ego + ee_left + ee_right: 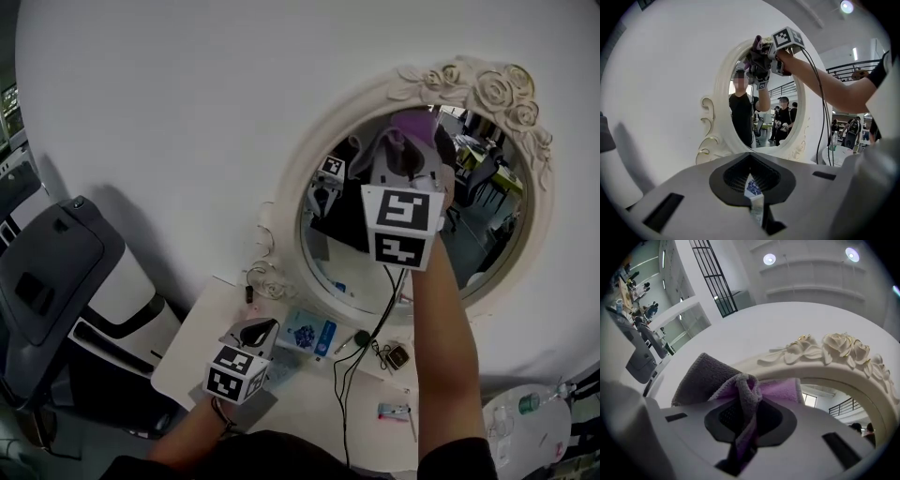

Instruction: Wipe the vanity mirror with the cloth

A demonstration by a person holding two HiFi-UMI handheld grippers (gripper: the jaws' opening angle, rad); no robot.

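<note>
No text is legible; the blue packet [310,334], at six o'clock below the mirror [497,234], carries print too small to read.

The room is bright with soft, even light, so the white wall [187,112] glows, with one faint grey shadow at 9 o'clock in the head view, and the vanity mirror [497,234] looks darker than the wall. Both gripper views bend like a fishbowl and go black at the corners. Two round ceiling lamps [769,258] shine at 12 and 1 o'clock in the right gripper view.

Mirror [487,211] partly behind forearm [441,323]
</note>
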